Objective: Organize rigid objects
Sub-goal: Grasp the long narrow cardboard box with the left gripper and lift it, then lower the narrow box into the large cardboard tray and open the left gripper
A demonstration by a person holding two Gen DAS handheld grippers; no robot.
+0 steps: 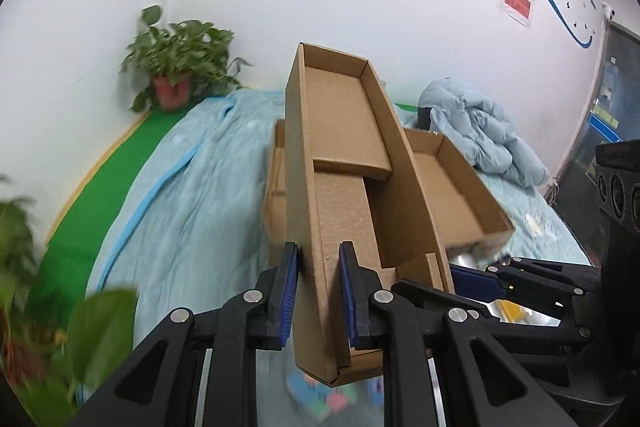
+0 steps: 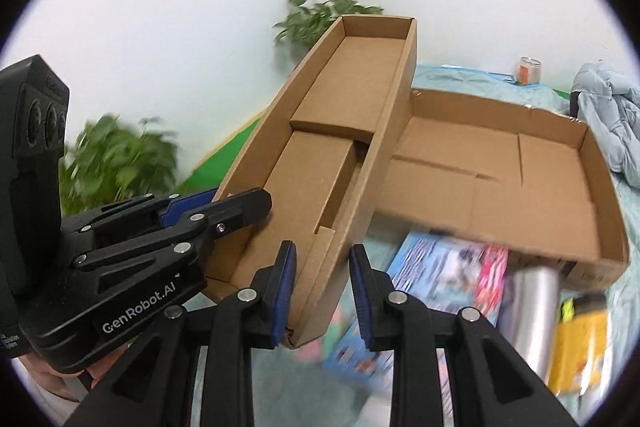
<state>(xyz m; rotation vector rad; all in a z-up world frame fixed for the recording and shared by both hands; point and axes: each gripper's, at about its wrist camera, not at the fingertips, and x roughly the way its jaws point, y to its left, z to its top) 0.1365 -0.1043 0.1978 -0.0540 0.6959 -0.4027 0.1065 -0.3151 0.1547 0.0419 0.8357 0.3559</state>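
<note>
Two hand-held grippers are lifting one long cardboard tray (image 1: 344, 155) off the bed (image 1: 192, 195) — the left hand-held gripper (image 1: 319, 291) is clamping its left wall, the right hand-held gripper (image 2: 322, 291) its right wall. Below it, a wider cardboard tray (image 2: 500, 163) is lying toward the bed's far edge — a boxed toy (image 2: 432, 275) just beside it.

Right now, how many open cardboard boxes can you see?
2. A narrow cardboard box held up tilted by both grippers, and a wide shallow cardboard box lying on the blue blanket behind it. Others may be hidden.
</note>
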